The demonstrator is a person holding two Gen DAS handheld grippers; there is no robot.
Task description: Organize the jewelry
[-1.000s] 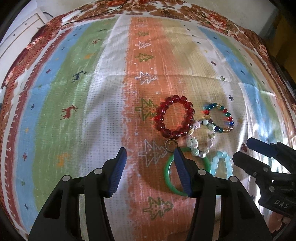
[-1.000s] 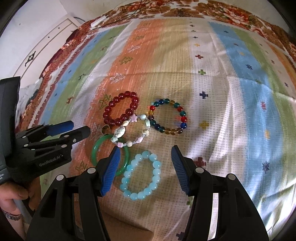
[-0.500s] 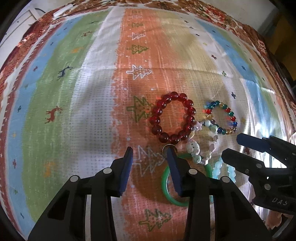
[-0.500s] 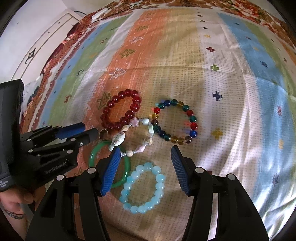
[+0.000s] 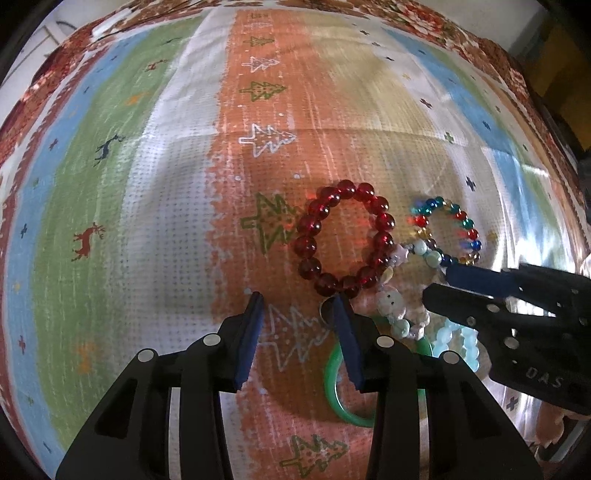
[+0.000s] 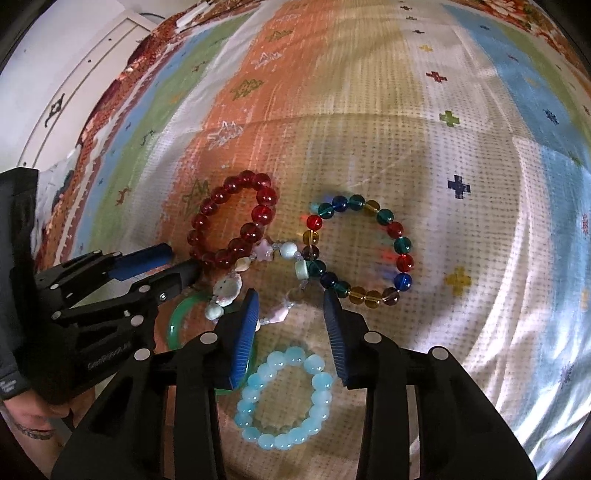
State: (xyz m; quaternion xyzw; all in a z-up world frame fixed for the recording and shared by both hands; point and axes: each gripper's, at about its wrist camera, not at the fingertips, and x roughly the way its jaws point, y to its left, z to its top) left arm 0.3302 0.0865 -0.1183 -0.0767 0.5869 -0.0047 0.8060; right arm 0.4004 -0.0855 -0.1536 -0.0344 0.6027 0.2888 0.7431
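Observation:
Several bracelets lie clustered on the striped cloth: a red bead bracelet (image 5: 314, 243) (image 6: 207, 212), a multicolour bead bracelet (image 5: 467, 221) (image 6: 400, 243), a pale charm bracelet (image 5: 391, 302) (image 6: 229, 288), a green bangle (image 5: 334, 384) (image 6: 177, 317) and a light blue bead bracelet (image 6: 317, 373). A small metal ring (image 5: 325, 310) lies by the right finger of my left gripper (image 5: 297, 317), which is open just left of the pile. My right gripper (image 6: 290, 308) is open above the blue and charm bracelets, holding nothing.
The cloth (image 5: 147, 184) covers a bed-like surface with a floral border (image 5: 424, 11) at the far edge. A white cabinet (image 6: 74, 85) stands to the left. The person's hand (image 6: 33, 421) holds the left gripper.
Both grippers have moved forward and down toward the bracelet pile. The left gripper's jaws have narrowed, and its right finger now sits by the small ring.

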